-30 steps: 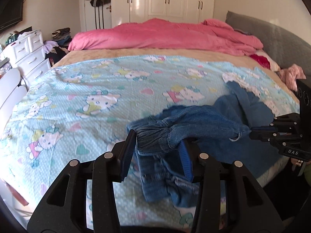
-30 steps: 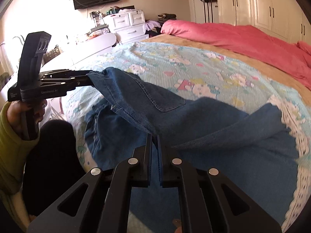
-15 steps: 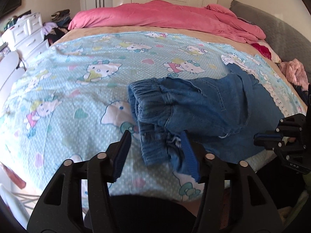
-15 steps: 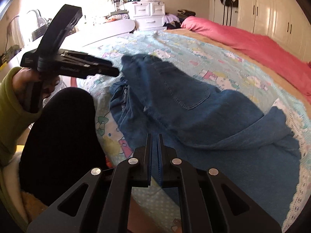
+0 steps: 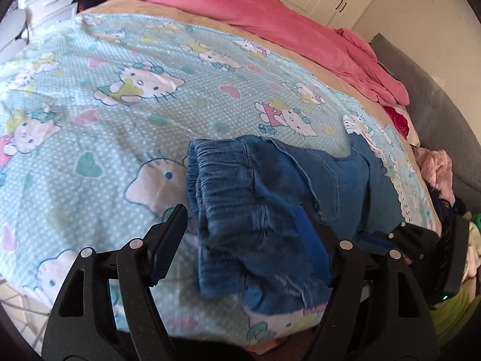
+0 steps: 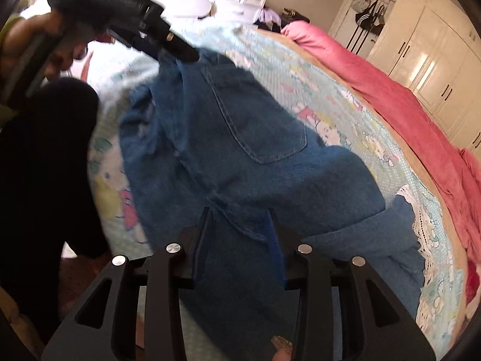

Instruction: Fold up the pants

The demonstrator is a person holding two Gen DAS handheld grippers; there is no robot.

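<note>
Crumpled blue denim pants point(image 5: 264, 210) between open left gripper point(image 5: 240, 240) fingers; right gripper point(image 6: 239, 240) open over seam, near bed edge.

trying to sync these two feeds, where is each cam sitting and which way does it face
Left wrist: on the left gripper, looking across the bed at the jeans' waistband; only its open fingers show.
Right wrist: on the right gripper, looking along the jeans toward the left gripper and the hand holding it.
Shared: jeans, cartoon sheet, pink duvet.

pants point(image 6: 240, 150) lower edge: cut off | left tongs point(image 6: 180, 51): motion-blurred
</note>
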